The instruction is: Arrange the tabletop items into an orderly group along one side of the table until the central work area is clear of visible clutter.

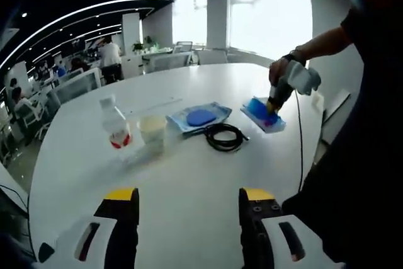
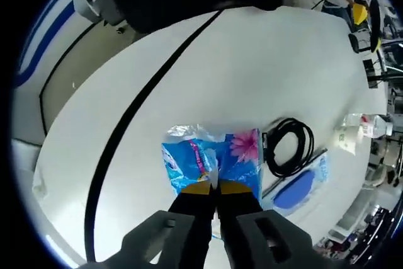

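1. Left gripper (image 1: 189, 203) hovers wide open above the desk (image 1: 189, 174).
2. Right gripper (image 2: 215, 187) pinches the soft, light tissue pack (image 2: 211, 159), at the desk's right side; grip its crinkly wrapper edge.
3. Beyond: floppy cable coil (image 2: 288, 146), tippable plastic bottle (image 1: 115, 124).

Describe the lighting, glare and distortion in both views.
Left gripper view: the windows are blown out white, the table glares pale, and the fisheye bends the ceiling lights into arcs. Right gripper view: light is even, the blue packet is sharp, and the table edge curves strongly.
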